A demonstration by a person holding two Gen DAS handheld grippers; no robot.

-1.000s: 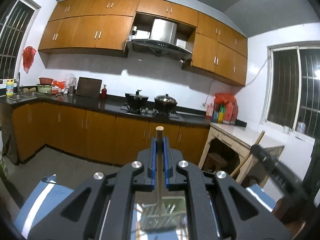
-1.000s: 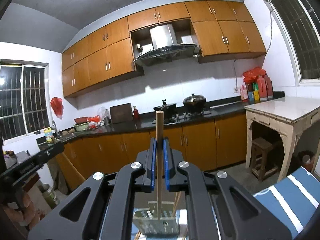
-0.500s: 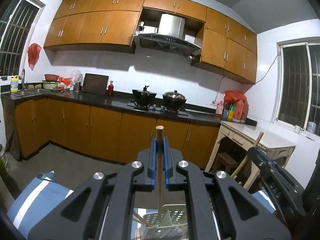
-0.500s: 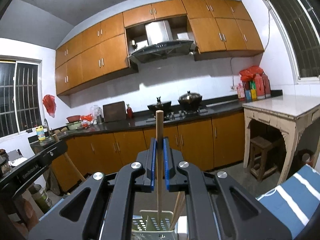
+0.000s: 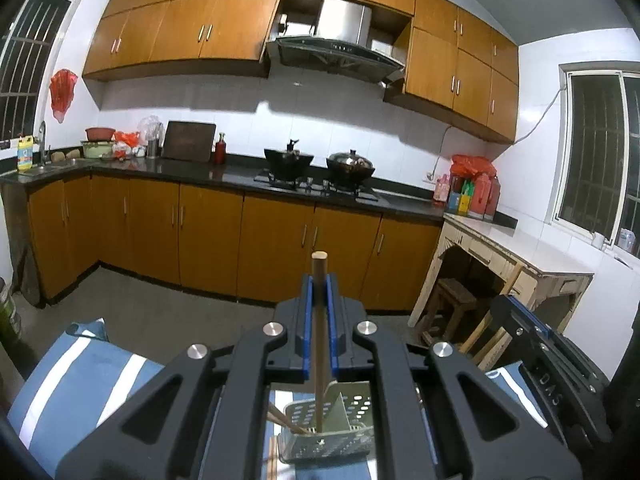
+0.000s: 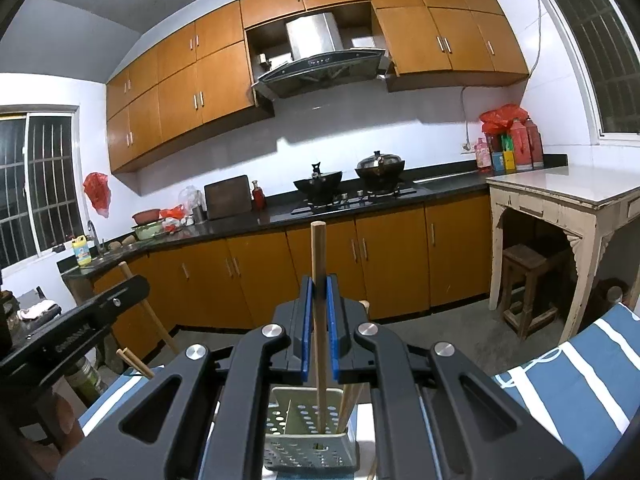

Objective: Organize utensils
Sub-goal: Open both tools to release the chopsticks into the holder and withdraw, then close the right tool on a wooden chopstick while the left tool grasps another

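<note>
In the left wrist view, the left gripper (image 5: 319, 280) is closed tight on a wooden chopstick (image 5: 319, 336) whose lower end now reaches into the perforated utensil holder (image 5: 328, 436) directly beneath the jaws; a second ago the holder sat lower and dimmer under the claw, so the stick has been brought over its compartment, beside chopsticks already leaning there. In the right wrist view, the right gripper (image 6: 319, 282) likewise pinches its own chopstick (image 6: 319, 300), tip now down inside the holder (image 6: 310, 440) below, so both look ready to release.
</note>
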